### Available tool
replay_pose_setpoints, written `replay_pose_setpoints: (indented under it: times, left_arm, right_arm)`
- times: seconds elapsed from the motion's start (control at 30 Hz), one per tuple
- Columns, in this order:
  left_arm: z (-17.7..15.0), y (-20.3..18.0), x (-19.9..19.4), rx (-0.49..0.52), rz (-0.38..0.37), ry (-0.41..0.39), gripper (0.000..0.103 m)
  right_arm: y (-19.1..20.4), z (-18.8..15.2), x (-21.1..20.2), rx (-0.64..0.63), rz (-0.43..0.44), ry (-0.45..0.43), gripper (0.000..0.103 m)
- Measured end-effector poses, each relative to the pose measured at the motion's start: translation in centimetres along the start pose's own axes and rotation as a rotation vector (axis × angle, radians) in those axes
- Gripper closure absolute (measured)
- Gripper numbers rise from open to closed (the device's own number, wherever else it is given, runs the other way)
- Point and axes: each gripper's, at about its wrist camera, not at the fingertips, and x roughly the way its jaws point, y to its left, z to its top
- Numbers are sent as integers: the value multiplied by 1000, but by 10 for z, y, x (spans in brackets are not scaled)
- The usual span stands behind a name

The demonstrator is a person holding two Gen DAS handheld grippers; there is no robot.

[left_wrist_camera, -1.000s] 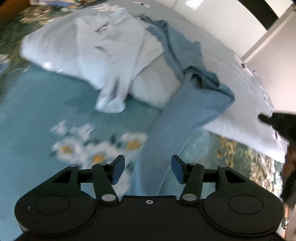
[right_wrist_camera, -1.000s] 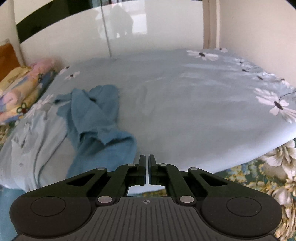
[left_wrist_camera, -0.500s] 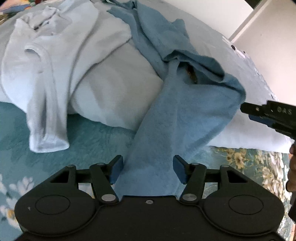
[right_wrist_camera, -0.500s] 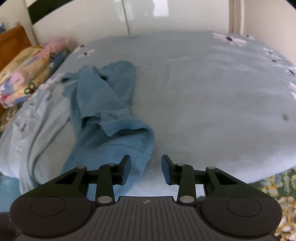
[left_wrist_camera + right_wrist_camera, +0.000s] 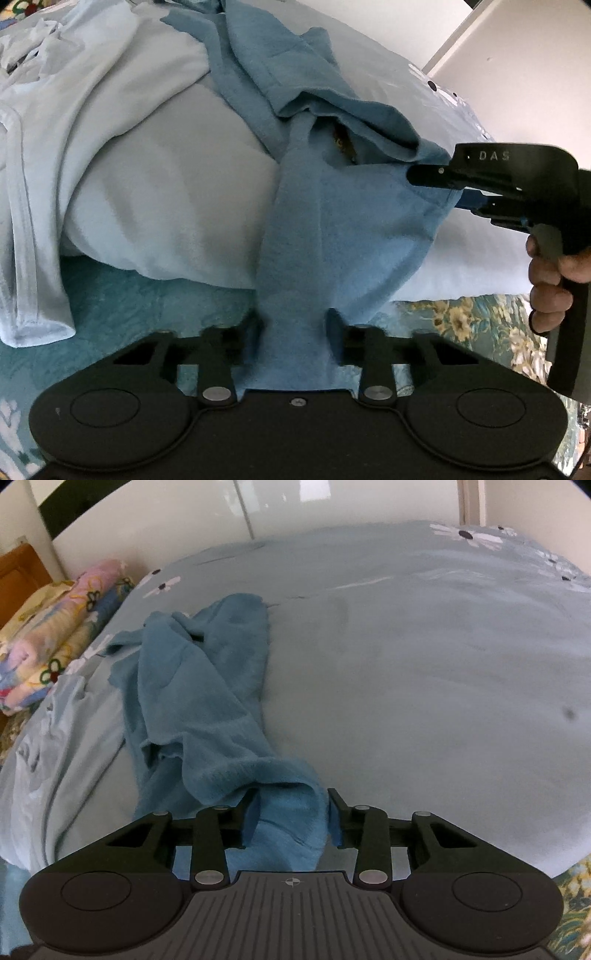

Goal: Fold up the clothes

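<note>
Covering most of both views, a bed with a pale blue, daisy-printed cover (image 5: 424,672) carries the clothes, and a teal floral blanket (image 5: 147,306) shows below its near edge. Beside the bed's left edge, a crumpled pale blue cotton shirt (image 5: 92,122) hangs partly over the near edge. Next to it a rumpled mid-blue fleecy garment (image 5: 199,701) runs from the middle of the bed to the near edge, one end trailing down over the side. At the far left corner sits a stack of folded floral bedding (image 5: 48,642). The left tongs (image 5: 293,328) are spread, their fingers either side of the hanging end without pinching it. The right tongs (image 5: 290,819) are likewise spread, straddling the garment's bunched fold at the near edge.
</note>
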Motion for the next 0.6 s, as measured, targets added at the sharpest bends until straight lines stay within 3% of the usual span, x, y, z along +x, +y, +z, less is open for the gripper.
replay_pose_setpoints:
  times: [0.13, 0.2, 0.23, 0.27, 0.4, 0.6]
  left_arm:
    - [-4, -4, -9, -4, -3, -55, 85]
    - [-4, -6, -13, -1, 4, -65, 89]
    - [-3, -7, -17, -5, 4, -68, 99]
    - [-3, -8, -21, -8, 4, -71, 101]
    - [-2, -16, -45, -8, -17, -120, 102]
    - [-7, -32, -88, -2, -115, -154, 102]
  right_arm:
    - [-2, 1, -7, 51, 33, -8, 93]
    - [-3, 1, -14, 82, 69, -21, 96]
    - [-3, 1, -19, 98, 95, -26, 98]
    - [-3, 1, -23, 109, 121, -27, 98]
    - [1, 0, -42, 136, 227, -28, 99]
    - [7, -3, -78, 171, 325, -43, 99]
